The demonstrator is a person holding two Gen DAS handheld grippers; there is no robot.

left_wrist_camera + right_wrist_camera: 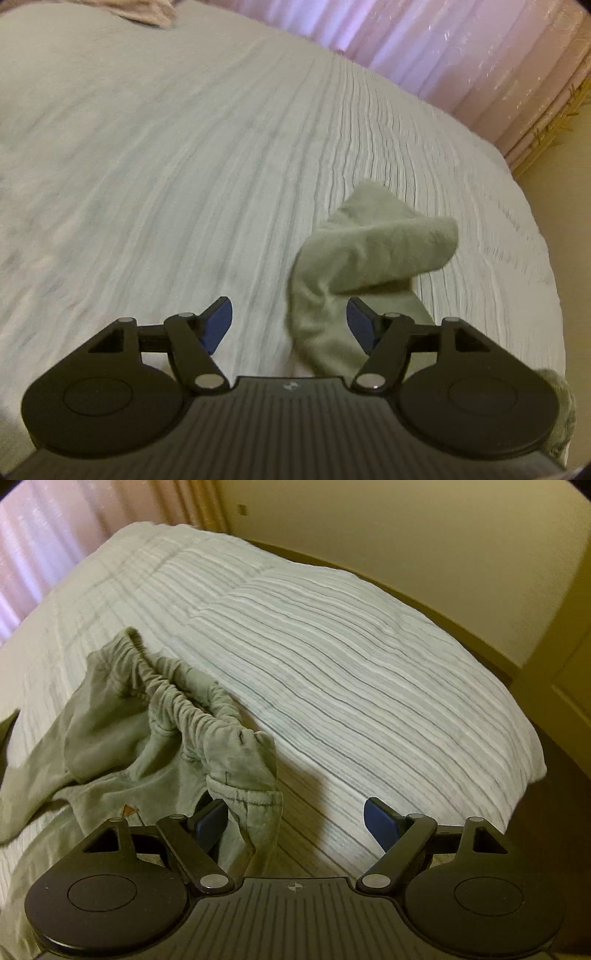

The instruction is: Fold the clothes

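The grey-green trousers (155, 723) are lying crumpled on the striped bedspread (351, 657). The left gripper (290, 325) is hovering with fingers apart beside a raised trouser leg (369, 251); the right gripper (295, 825) is standing spread, its left pad (210, 825) touching the waistband.

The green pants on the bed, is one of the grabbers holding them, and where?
Neither. The left gripper and right gripper are both open; the green pants lie loose on the bed.

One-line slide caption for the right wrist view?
Right gripper open above crumpled grey-green elastic-waist trousers on a white striped textured bedspread.
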